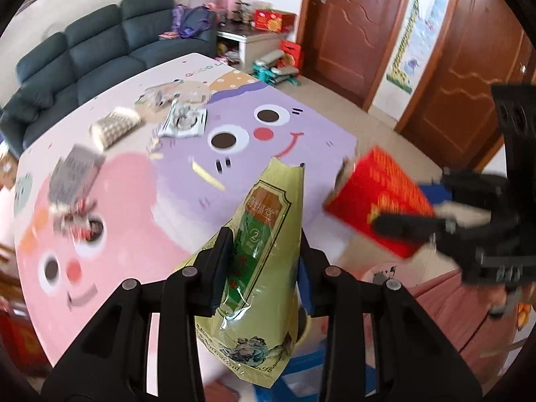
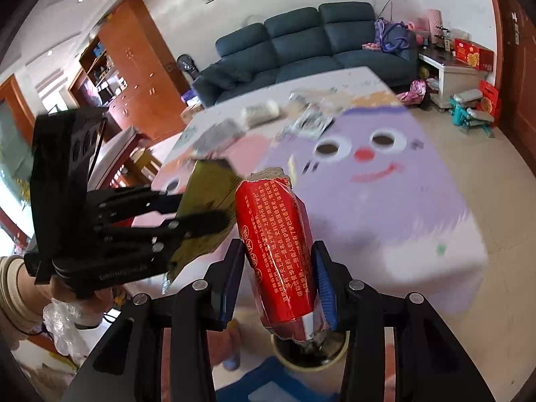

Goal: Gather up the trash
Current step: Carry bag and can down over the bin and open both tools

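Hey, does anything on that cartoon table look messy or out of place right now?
Yes. Crumpled wrappers and packets lie scattered across the far side of the table. The left gripper holds a torn-open yellow-green bag, and the right gripper a red packet.

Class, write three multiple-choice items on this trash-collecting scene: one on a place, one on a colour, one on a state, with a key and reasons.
1. Where does the silver foil tray lie?
A. on the cartoon mat
B. on the sofa
C. on the bare floor

2. What colour is the packet in the right hand-held gripper?
A. blue
B. red
C. white

3. What is the state of the left hand-held gripper?
A. open, holding nothing
B. out of view
C. shut on the yellow-green pouch

Key: 1 A, the tray sits above the purple face on the cartoon mat; 2 B, the red packet has gold writing; 3 C, both fingers press the yellow-green pouch.
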Tool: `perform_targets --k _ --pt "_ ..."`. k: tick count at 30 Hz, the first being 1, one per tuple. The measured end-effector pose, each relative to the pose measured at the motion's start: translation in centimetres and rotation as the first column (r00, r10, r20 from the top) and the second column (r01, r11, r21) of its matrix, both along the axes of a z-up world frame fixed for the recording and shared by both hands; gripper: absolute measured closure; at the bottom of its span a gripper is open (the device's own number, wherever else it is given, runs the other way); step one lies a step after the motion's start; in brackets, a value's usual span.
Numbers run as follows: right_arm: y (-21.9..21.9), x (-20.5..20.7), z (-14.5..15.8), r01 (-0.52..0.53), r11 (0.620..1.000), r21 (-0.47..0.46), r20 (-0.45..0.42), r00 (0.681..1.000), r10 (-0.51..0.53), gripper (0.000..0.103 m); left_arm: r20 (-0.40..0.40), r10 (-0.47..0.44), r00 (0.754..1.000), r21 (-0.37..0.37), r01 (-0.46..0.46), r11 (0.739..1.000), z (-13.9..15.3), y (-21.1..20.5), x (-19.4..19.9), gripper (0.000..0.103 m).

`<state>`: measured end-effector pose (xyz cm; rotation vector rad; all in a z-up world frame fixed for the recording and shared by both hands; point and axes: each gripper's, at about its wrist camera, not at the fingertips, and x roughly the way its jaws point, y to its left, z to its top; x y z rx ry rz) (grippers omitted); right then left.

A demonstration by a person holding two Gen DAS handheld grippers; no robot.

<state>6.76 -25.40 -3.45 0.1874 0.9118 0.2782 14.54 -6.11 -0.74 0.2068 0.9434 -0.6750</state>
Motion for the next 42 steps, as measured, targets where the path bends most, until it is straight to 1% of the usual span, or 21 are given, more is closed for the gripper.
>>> perform_targets --k 1,4,7,9,12,14,16,19,22,24,27,29,30,32,36,38,42 --pt "0.6 -1.7 -1.0 0.004 1.000 -0.003 -0.011 1.000 -0.004 0.062 0.008 0.009 1.000 -0.014 -0.008 1.000 -0.4 0.3 -1.5 0.071" --pt "1.8 -4.8 -3.7 0.004 1.000 -0.010 -0.063 0.998 -0.005 0.062 0.010 0.028 1.000 -0.046 -0.027 0.999 -2.0 0.9 -4.8 0.071" --pt "2.1 -6.9 -6.9 0.019 1.000 -0.018 -0.142 0.990 -0.021 0.062 -0.007 0.027 1.000 -0.042 -0.027 0.999 -4.3 1.0 -7.9 0.071" --pt "2.0 -7.6 -9.0 0.018 0.999 -0.034 -0.192 0.981 -0.024 0.062 -0.002 0.023 1.000 -0.032 -0.023 0.999 -5.8 1.0 -9.5 0.071" --pt "2.1 -8.0 -12.2 -0.008 0.994 -0.107 -0.206 0.979 -0.014 0.062 -0.019 0.014 1.000 -0.003 -0.014 1.000 -8.6 0.7 -11.2 0.071" --pt "2.1 -8.0 -14.3 -0.030 0.990 -0.137 -0.217 0.976 -0.001 0.062 -0.015 0.016 1.000 0.009 -0.016 1.000 -10.6 0.5 -12.1 0.071" --pt "2.3 -6.9 -16.7 -0.051 0.986 -0.161 -0.253 0.967 0.009 0.062 -0.027 0.025 0.999 0.034 -0.024 0.999 -13.2 0.3 -12.9 0.071" --pt "2.7 -6.8 -20.6 -0.077 0.982 -0.173 -0.325 0.946 0.017 0.062 -0.062 0.027 0.998 0.041 -0.025 0.999 -16.6 0.3 -13.6 0.071" --pt "2.8 -7.1 -24.5 -0.078 0.982 -0.175 -0.394 0.919 0.002 0.062 -0.074 0.028 0.997 0.063 -0.023 0.998 -19.6 0.2 -14.5 0.071" --pt "2.4 -7.1 -27.0 -0.045 0.987 -0.155 -0.446 0.894 -0.029 0.062 -0.091 0.031 0.995 0.079 -0.024 0.997 -21.8 0.0 -14.8 0.071" --pt "1.3 -6.9 -30.4 0.039 0.992 -0.122 -0.504 0.858 -0.095 0.062 -0.120 0.033 0.992 0.118 -0.019 0.993 -25.1 -0.4 -14.8 0.071" --pt "1.0 -6.6 -31.9 0.065 0.990 -0.122 -0.518 0.847 -0.120 0.062 -0.144 0.032 0.989 0.127 -0.014 0.992 -26.7 -0.6 -14.7 0.071" --pt "0.8 -6.6 -33.0 0.079 0.991 -0.105 -0.531 0.838 -0.123 0.062 -0.149 0.031 0.988 0.131 -0.011 0.991 -27.3 -0.8 -14.6 0.071" --pt "0.6 -6.5 -34.5 0.096 0.991 -0.093 -0.547 0.827 -0.132 0.061 -0.151 0.023 0.988 0.142 -0.001 0.990 -28.4 -1.1 -14.5 0.070" --pt "0.1 -5.8 -36.3 0.123 0.989 -0.077 -0.576 0.805 -0.145 0.060 -0.148 0.001 0.989 0.200 0.029 0.979 -30.4 -2.3 -14.0 0.070" --pt "-0.6 -2.6 -36.9 0.140 0.988 -0.067 -0.589 0.794 -0.153 0.060 -0.164 0.004 0.986 0.217 0.032 0.976 -31.3 -2.7 -13.8 0.069" --pt "-1.0 -1.4 -38.0 0.160 0.986 -0.050 -0.593 0.790 -0.158 0.060 -0.173 0.020 0.985 0.239 0.022 0.971 -32.4 -2.8 -13.0 0.067"
